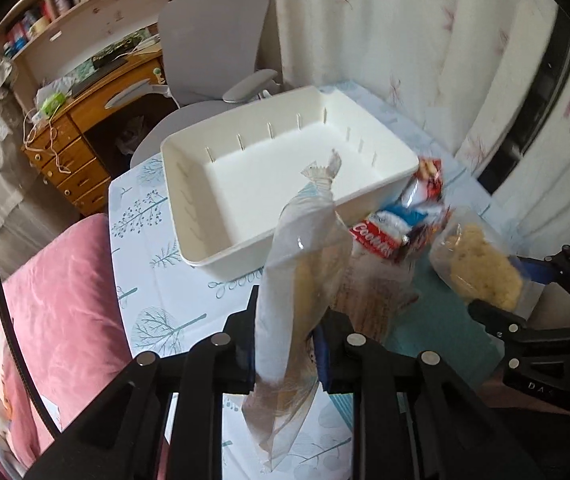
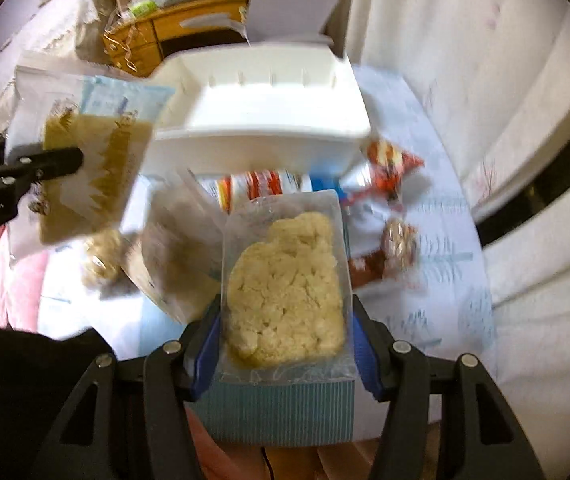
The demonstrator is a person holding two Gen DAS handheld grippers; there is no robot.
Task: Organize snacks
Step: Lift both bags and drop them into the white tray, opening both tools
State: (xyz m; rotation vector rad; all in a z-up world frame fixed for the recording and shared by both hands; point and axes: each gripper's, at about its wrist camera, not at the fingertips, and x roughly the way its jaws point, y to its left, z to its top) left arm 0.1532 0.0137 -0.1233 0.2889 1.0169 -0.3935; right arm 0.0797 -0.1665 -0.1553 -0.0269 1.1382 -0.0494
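Observation:
My left gripper (image 1: 285, 344) is shut on a clear plastic bag of brown snacks (image 1: 301, 248), which stands edge-on above the table; from the right wrist the same bag (image 2: 97, 168) hangs at the left with the left gripper (image 2: 61, 164) clamped on it. My right gripper (image 2: 285, 332) is shut on a clear pack of pale yellow crumbly cake (image 2: 285, 280) with a blue striped base. The left wrist view has this pack (image 1: 481, 268) and the right gripper (image 1: 525, 284) at its right edge. An empty white bin (image 1: 253, 184) (image 2: 265, 120) sits just beyond both.
Loose packets lie on the tree-patterned tablecloth (image 1: 153, 216) beside the bin: a red and blue cookie packet (image 1: 381, 236), a red-orange packet (image 2: 389, 164), a brown wrapped snack (image 2: 397, 244). Pink cushion (image 1: 57, 304) left, grey chair (image 1: 213, 40) behind, curtain (image 1: 405, 40) right.

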